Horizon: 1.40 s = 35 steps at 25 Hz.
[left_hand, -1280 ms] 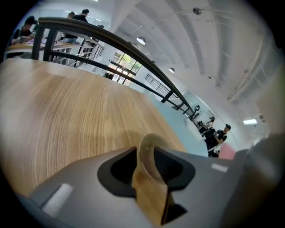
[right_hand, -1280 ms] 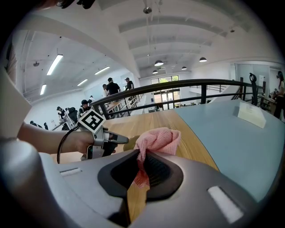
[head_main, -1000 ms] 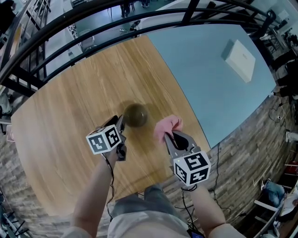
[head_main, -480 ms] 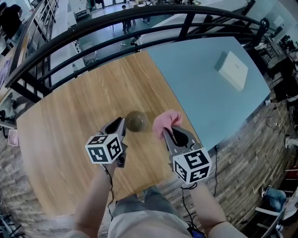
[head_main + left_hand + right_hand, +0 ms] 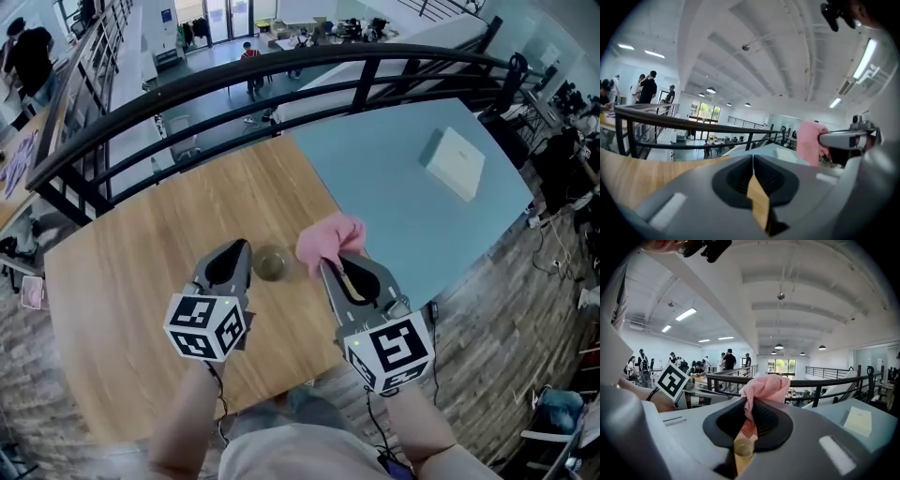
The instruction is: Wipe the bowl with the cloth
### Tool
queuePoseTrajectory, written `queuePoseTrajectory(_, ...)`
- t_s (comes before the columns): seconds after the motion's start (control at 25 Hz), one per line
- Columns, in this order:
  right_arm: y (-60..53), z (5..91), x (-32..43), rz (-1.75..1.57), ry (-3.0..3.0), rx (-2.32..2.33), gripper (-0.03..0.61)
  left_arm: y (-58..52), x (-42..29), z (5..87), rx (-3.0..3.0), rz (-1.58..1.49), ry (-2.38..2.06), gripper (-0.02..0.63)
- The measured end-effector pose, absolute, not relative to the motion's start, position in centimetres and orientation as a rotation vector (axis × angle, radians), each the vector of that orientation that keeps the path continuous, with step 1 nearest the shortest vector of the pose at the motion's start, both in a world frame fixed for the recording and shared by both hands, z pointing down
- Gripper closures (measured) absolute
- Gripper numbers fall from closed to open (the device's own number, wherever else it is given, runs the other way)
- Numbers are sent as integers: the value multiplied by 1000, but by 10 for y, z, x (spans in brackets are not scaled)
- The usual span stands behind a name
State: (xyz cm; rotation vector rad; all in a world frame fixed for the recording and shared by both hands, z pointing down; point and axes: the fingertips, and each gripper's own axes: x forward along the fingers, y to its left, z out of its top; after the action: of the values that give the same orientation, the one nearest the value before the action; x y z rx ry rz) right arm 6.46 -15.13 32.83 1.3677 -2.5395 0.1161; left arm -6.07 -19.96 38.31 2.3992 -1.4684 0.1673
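A small brown bowl (image 5: 271,263) stands on the round wooden table (image 5: 131,272), far below and between my two grippers. My left gripper (image 5: 240,247) is held up in the air. Its jaws have just been closing and now meet with nothing between them. In the left gripper view the left gripper (image 5: 753,161) points level at the railing. My right gripper (image 5: 324,268) is shut on a pink cloth (image 5: 329,238), which bunches above its tips. In the right gripper view the cloth (image 5: 765,389) hangs out of the right gripper (image 5: 749,414).
A black railing (image 5: 281,67) curves round the far side of the tables. A pale blue table (image 5: 403,187) adjoins the wooden one and bears a white box (image 5: 453,161). People stand on the floor beyond the railing (image 5: 726,361).
Both grippers have risen from the table toward the camera. The left jaws, open beside the bowl before, have shut. The bowl stays on the table and the cloth went up with the right gripper.
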Motion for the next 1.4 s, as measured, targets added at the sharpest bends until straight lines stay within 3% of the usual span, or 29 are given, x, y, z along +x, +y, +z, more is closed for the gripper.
queuePoseTrajectory(0.36,-107,255,62,-13,-2668,1368,548,-154,-56,294,2575,149,-1590,611)
queuePoseTrajectory(0.68,-91,244,58,-49,-2697,1386,548,-124,-72,261,2635,84,-1751,611)
queuePoseTrajectory(1.4,-66,280,45,38,-2728,1310,548,-86,-62,294,2615,251,-1791,611)
